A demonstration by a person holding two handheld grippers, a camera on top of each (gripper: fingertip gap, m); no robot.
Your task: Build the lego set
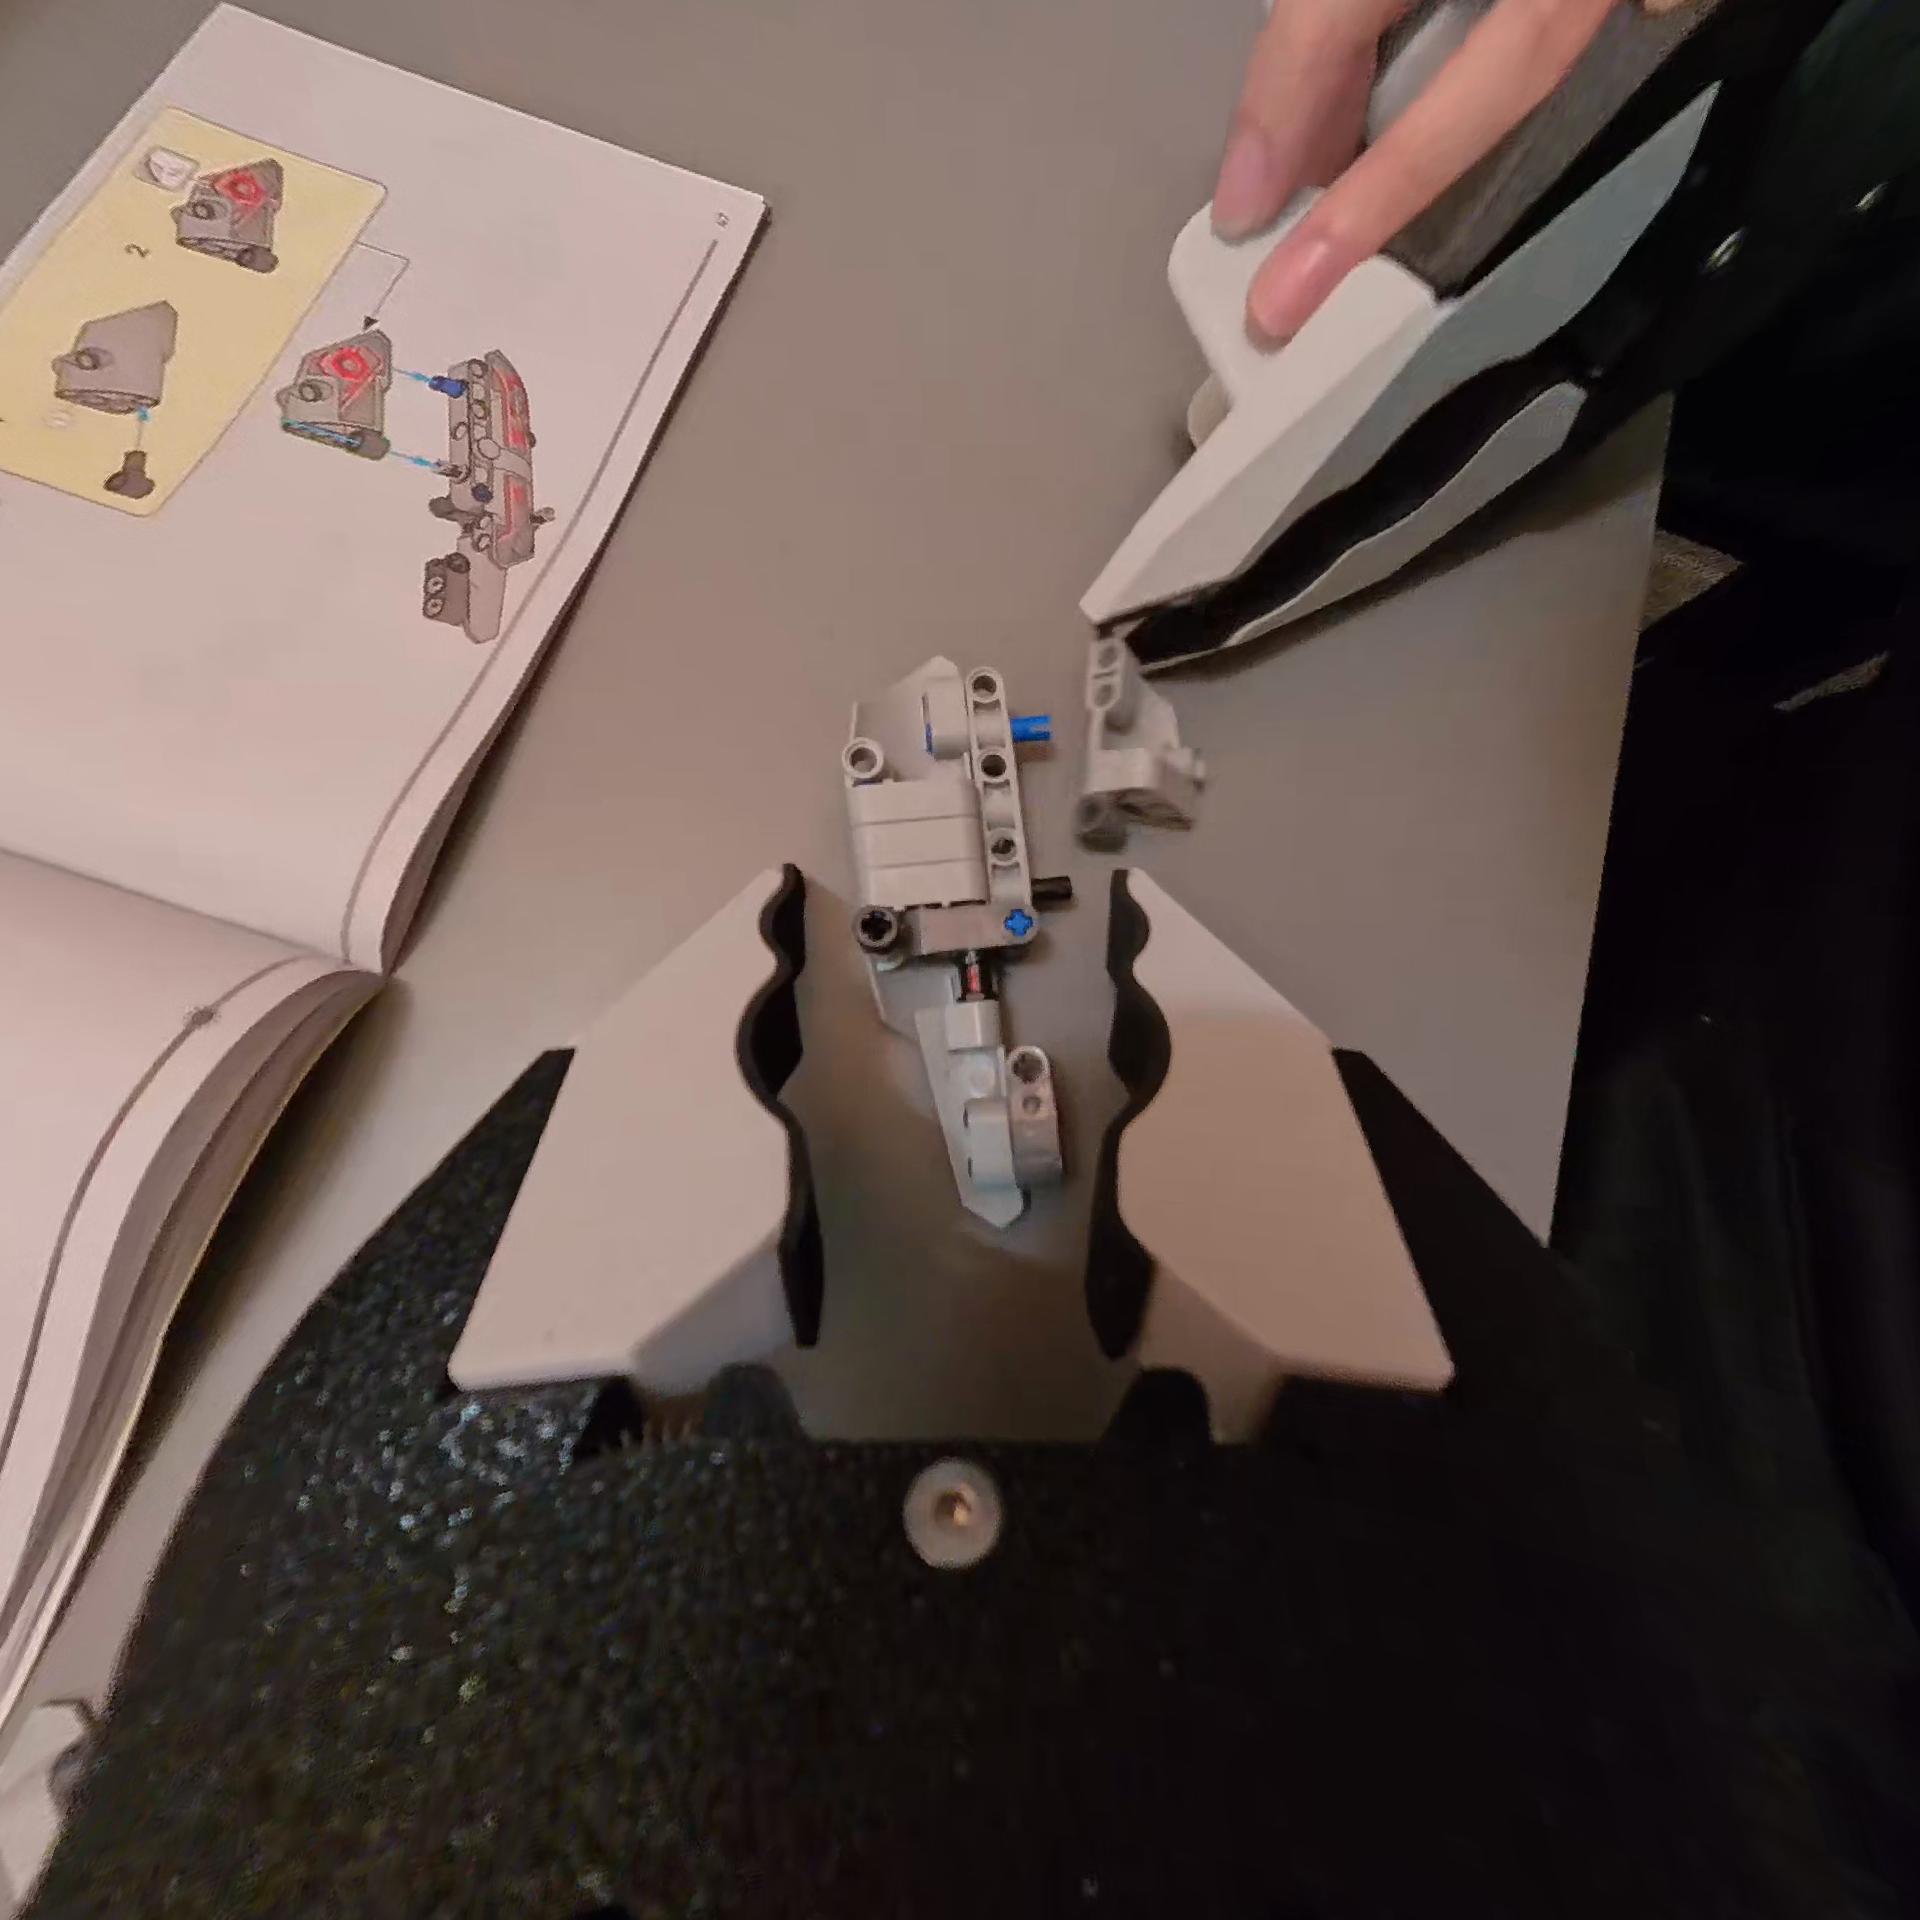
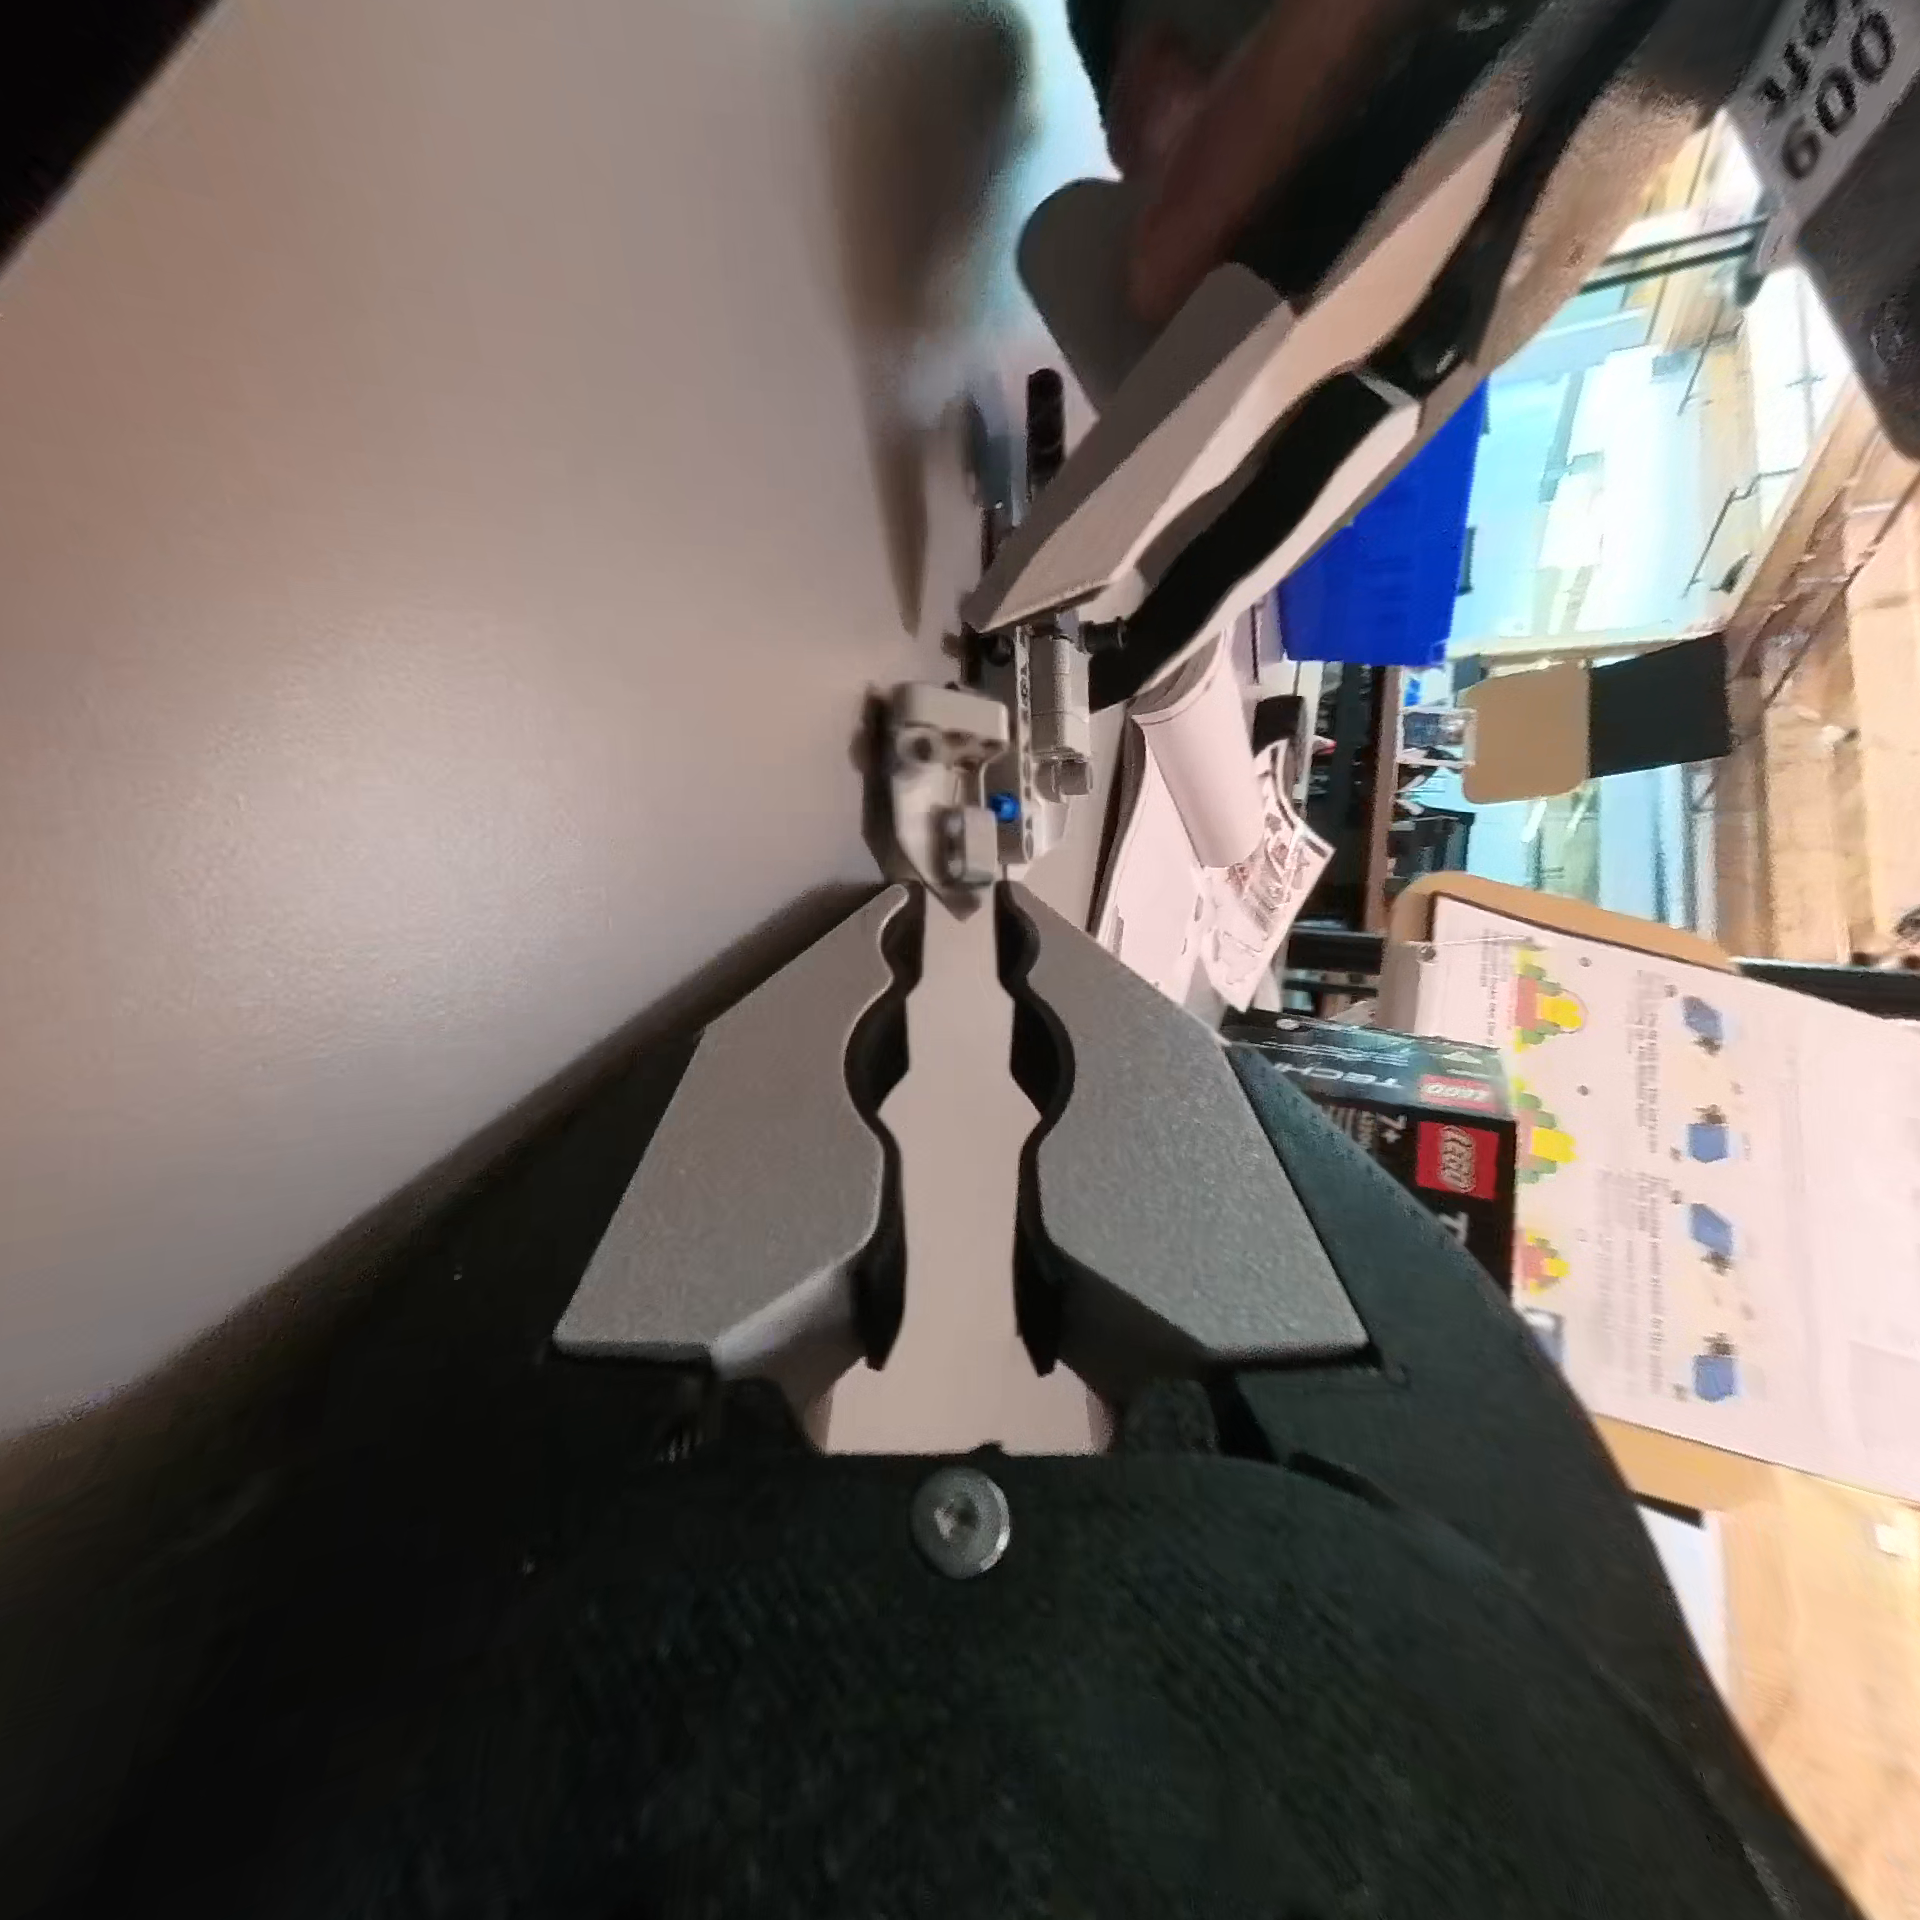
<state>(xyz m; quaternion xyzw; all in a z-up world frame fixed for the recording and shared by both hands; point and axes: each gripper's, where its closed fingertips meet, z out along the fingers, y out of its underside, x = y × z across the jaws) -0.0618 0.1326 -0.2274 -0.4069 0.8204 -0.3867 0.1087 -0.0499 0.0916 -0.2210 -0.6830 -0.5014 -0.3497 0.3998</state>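
Note:
A long grey lego assembly (image 1: 940,831) with blue and black pins lies flat on the grey table (image 1: 935,364). My left gripper (image 1: 956,883) is open, its fingers standing on either side of the assembly without touching it. A small grey angled piece (image 1: 1132,764) sits just right of the assembly, next to the blue pin. My right gripper (image 1: 1122,634) comes in from the upper right, held by a hand (image 1: 1351,156). In the right wrist view its jaws (image 2: 956,894) stand narrow around the end of that small piece (image 2: 945,790). The left gripper (image 2: 1049,634) hangs over the assembly (image 2: 1055,707).
An open instruction booklet (image 1: 312,520) lies on the left of the table. The table edge (image 1: 1600,831) runs close on the right. Beyond the table are a black lego box (image 2: 1382,1122), a printed sheet on a board (image 2: 1662,1195) and a blue bin (image 2: 1392,561).

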